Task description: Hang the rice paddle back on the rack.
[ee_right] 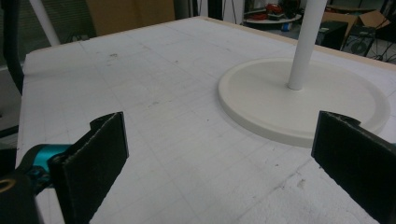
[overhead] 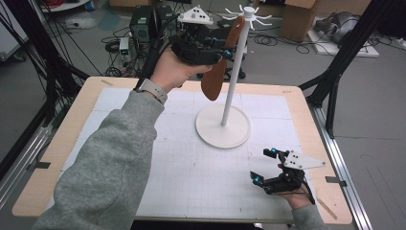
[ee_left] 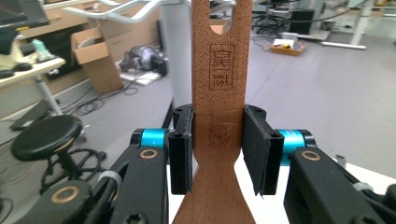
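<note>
You are squeezing the wooden spatula in your left gripper, lifting it toward the rack's hooks at 12 o'clock; its hole could miss them and knock the white rack over. Your right gripper is resting with jaws wide apart.

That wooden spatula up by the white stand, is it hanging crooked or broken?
Not broken. The wooden spatula tilts beside the white stand because the left hand-held gripper is clamped on its handle; whether its slotted end is on a hook cannot be told. Nothing else stands out.
</note>
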The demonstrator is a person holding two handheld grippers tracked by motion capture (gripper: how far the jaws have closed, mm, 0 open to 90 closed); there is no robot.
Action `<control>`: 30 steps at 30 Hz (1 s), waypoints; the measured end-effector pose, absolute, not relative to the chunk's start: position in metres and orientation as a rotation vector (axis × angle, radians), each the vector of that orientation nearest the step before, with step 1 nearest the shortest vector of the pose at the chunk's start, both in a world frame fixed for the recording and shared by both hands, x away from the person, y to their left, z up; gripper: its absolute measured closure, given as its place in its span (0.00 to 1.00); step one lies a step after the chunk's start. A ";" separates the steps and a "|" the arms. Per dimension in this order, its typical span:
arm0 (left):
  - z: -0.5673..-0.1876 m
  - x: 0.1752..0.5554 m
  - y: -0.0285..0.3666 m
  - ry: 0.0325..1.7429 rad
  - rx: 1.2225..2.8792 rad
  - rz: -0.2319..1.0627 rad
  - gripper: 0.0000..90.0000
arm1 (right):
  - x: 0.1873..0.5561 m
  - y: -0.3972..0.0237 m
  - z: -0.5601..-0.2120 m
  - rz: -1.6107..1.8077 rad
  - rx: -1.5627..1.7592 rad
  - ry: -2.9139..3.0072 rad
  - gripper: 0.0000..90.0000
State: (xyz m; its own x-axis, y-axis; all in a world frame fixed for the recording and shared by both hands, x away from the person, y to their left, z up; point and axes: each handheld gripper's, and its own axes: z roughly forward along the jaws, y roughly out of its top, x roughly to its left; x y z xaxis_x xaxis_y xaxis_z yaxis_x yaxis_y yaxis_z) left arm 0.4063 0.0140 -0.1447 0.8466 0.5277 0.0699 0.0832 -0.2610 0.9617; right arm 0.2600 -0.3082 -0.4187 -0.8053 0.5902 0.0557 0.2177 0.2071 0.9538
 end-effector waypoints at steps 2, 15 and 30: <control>-0.145 0.409 0.015 0.475 1.799 0.450 0.72 | 0.260 -0.308 -0.419 1.631 0.763 2.170 0.03; -0.155 0.412 0.013 0.479 1.785 0.429 0.72 | 0.259 -0.308 -0.419 1.631 0.758 2.171 0.03; -0.168 0.406 0.020 0.419 1.727 0.431 0.49 | 0.259 -0.308 -0.419 1.627 0.754 2.174 0.03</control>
